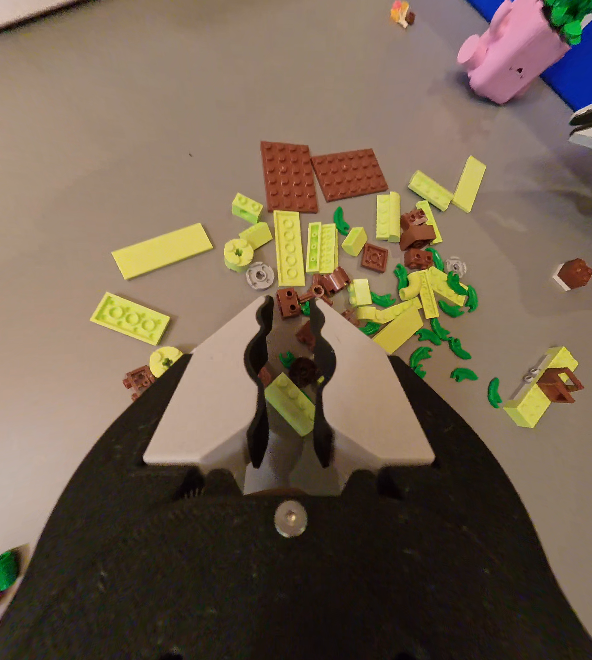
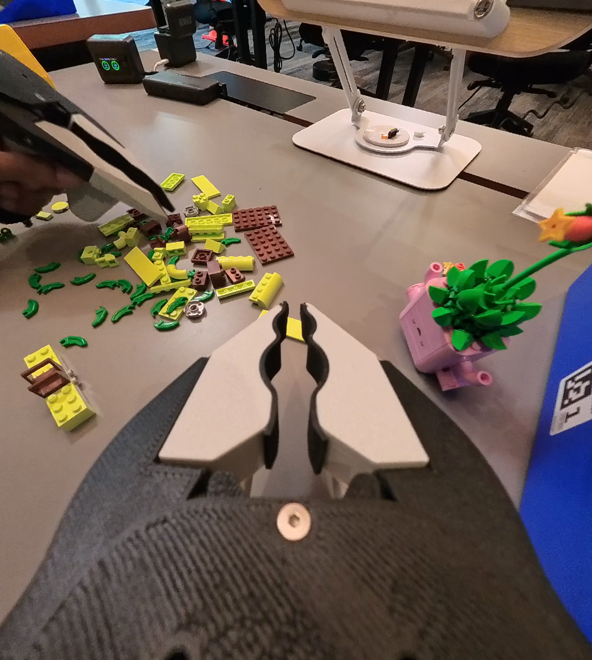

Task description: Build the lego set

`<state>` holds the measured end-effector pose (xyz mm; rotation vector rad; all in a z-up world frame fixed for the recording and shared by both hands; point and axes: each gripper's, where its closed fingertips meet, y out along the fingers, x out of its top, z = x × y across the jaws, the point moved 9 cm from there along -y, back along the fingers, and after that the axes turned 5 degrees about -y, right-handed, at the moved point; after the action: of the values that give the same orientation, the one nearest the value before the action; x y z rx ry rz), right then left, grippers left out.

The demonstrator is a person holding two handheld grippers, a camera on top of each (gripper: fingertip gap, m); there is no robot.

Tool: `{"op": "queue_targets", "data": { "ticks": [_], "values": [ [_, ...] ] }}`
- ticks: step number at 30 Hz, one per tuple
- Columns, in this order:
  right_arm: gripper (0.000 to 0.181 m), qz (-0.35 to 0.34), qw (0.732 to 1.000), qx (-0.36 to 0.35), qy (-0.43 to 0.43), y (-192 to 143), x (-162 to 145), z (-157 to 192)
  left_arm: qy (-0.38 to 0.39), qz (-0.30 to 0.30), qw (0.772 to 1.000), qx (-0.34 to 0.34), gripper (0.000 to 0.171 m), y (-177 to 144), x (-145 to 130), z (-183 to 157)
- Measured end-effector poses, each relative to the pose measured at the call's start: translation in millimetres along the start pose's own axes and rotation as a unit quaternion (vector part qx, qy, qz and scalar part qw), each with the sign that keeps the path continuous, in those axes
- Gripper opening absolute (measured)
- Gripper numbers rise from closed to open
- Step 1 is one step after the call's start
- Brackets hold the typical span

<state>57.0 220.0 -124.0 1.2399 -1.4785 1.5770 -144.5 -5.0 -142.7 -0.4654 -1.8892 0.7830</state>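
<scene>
The scattered pile of lime, brown and green plastic Lego pieces (image 2: 187,264) lies on the grey tabletop (image 2: 341,228). The left gripper (image 1: 290,303) hangs above the pile's near edge, jaws slightly apart, gripping nothing. The right gripper (image 2: 292,308) hovers beside the pile, jaws narrowly apart and empty, near the pink brick-built pot with green leaves (image 2: 426,332).

two brown plates (image 1: 289,176), two grey round plates (image 1: 259,275), one pink pot (image 2: 441,332)
</scene>
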Motion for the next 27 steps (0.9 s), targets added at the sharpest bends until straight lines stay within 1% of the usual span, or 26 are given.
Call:
{"op": "queue_targets", "data": {
  "ticks": [2, 4, 8, 10, 14, 16, 18, 21, 23, 26, 27],
  "values": [
    [0.005, 0.0, 1.0, 0.0, 0.0, 0.2, 0.0, 0.0, -0.006, 0.008, 1.0, 0.009, 0.017, 1.6, -1.6, 2.2],
    [0.005, 0.001, 1.0, 0.0, -0.001, 0.3, 0.1, 0.1, -0.01, 0.013, 1.0, 0.011, 0.01, 2.5, -2.6, 3.3],
    [0.005, 0.001, 1.0, 0.0, -0.001, 0.6, 0.3, 0.0, -0.016, 0.004, 1.0, 0.003, 0.01, 1.1, -1.2, 3.3],
    [0.005, 0.001, 1.0, 0.0, -0.002, 0.6, 0.3, 0.1, -0.017, -0.014, 1.0, -0.003, 0.01, -2.1, 1.5, 2.5],
    [0.005, 0.001, 1.0, -0.002, -0.004, 0.9, 0.5, 0.4, -0.021, -0.075, 0.996, -0.039, 0.01, -12.1, 10.3, -2.9],
    [0.005, 0.001, 1.0, -0.005, -0.006, 0.8, 0.7, 0.7, -0.028, -0.11, 0.991, -0.078, 0.01, -14.8, 14.7, -8.4],
    [0.007, -0.009, 1.0, -0.013, -0.014, -1.0, 1.7, 1.7, -0.043, -0.142, 0.979, -0.137, 0.01, -15.4, 18.9, -16.2],
    [0.013, -0.058, 0.997, -0.029, -0.041, -5.3, 7.6, 7.3, -0.071, -0.178, 0.956, -0.224, 0.01, -14.4, 23.8, -27.8],
    [0.02, -0.084, 0.994, -0.045, -0.062, -6.8, 11.4, 11.8, -0.091, -0.178, 0.944, -0.261, 0.01, -9.3, 24.6, -33.4],
    [0.033, -0.087, 0.991, -0.052, -0.091, -4.7, 15.0, 19.5, -0.115, -0.16, 0.93, -0.311, 0.009, 0.8, 23.5, -40.4],
    [0.035, -0.091, 0.989, -0.054, -0.106, -4.5, 16.6, 23.0, -0.122, -0.16, 0.924, -0.326, 0.009, 2.4, 23.7, -42.6]
  ]
}}
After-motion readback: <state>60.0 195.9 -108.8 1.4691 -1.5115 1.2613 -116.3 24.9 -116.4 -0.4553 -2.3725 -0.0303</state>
